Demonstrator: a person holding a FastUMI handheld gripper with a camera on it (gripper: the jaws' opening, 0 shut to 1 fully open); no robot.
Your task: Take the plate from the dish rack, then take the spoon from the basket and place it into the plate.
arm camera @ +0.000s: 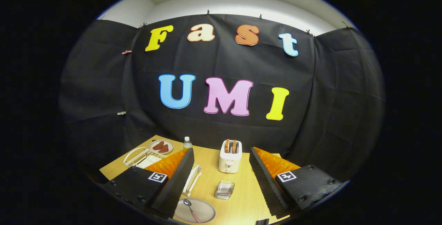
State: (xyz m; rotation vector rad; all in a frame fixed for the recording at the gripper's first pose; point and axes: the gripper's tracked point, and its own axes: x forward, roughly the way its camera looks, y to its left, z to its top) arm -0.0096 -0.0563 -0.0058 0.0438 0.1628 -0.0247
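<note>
Grey plate [202, 211], cream toaster [230, 156], white dish rack [140, 157], pale wooden table [241, 197], clear basket [224, 189].

The single fisheye view rides on the hand-held gripper [221, 180], high above the light wooden surface [241, 197], and looks forward and somewhat downward along its two fingers, whose jaws stand wide apart. It faces the booth's black cloth back wall, with a strip of white wall and ceiling above that. The surface lies well below and ahead: a grey round plate [197, 211] sits nearest, between the fingers, and a cream two-slot toaster [230, 156] stands farther off, near the wall.
</note>
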